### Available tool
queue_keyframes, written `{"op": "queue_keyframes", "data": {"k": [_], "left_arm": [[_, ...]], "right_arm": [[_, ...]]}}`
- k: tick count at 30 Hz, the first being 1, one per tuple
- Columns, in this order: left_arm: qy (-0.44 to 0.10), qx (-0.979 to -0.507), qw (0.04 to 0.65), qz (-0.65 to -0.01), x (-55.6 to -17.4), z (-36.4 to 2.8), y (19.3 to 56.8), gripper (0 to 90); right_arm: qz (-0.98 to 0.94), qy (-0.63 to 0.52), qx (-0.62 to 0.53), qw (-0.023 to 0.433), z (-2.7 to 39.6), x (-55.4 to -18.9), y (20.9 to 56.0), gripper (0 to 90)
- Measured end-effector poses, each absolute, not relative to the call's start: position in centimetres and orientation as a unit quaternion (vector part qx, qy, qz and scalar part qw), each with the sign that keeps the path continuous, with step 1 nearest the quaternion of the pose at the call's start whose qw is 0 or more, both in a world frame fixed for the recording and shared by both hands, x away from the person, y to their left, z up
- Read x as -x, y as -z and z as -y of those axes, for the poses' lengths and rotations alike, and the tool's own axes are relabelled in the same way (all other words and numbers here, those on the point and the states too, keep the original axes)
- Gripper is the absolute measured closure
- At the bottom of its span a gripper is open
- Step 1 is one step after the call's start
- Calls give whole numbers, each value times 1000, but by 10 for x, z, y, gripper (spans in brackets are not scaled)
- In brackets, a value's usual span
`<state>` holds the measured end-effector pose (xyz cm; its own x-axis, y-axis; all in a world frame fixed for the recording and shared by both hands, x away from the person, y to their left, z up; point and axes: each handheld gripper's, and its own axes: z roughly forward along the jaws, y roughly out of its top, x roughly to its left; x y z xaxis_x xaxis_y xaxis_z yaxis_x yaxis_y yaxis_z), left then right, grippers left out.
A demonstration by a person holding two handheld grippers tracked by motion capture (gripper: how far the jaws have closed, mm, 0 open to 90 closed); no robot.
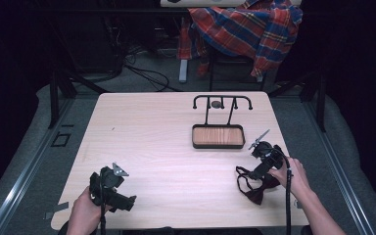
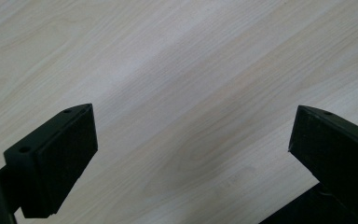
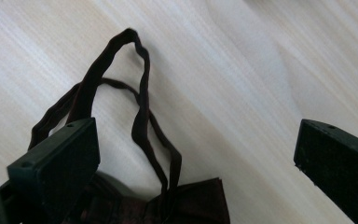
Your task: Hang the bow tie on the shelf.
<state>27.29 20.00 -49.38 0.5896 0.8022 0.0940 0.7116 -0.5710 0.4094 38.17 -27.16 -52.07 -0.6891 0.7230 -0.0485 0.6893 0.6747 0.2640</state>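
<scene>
High view: right tongs [image 1: 241, 175] hover wide open over the bow tie [image 1: 255, 190] at lower right, poised to grab; left tongs [image 1: 127, 201], also wide, idle over bare tabletop [image 1: 166, 147].

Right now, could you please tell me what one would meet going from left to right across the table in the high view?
Left tongs → stand with wooden tray → bow tie → right tongs.

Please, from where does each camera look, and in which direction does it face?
High view: above the person's side, facing forward and down on table, stand; both hands, grippers.
Left gripper view: on left gripper, facing bare tabletop.
Right gripper view: on right gripper, facing bow tie.
Shared: bow tie in high view too.
</scene>
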Motion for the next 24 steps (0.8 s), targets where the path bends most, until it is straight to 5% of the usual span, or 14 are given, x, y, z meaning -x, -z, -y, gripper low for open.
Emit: {"op": "queue_keyframes", "data": {"k": [11,24], "left_arm": [[-134,-876,167,-433,-273,-201,494,11],[-131,-875,171,-435,-274,-202,494,11]], "right_arm": [[-913,-114,-385,66,264,-387,524,55],[-920,-114,-371,58,260,-383,522,453]]}}
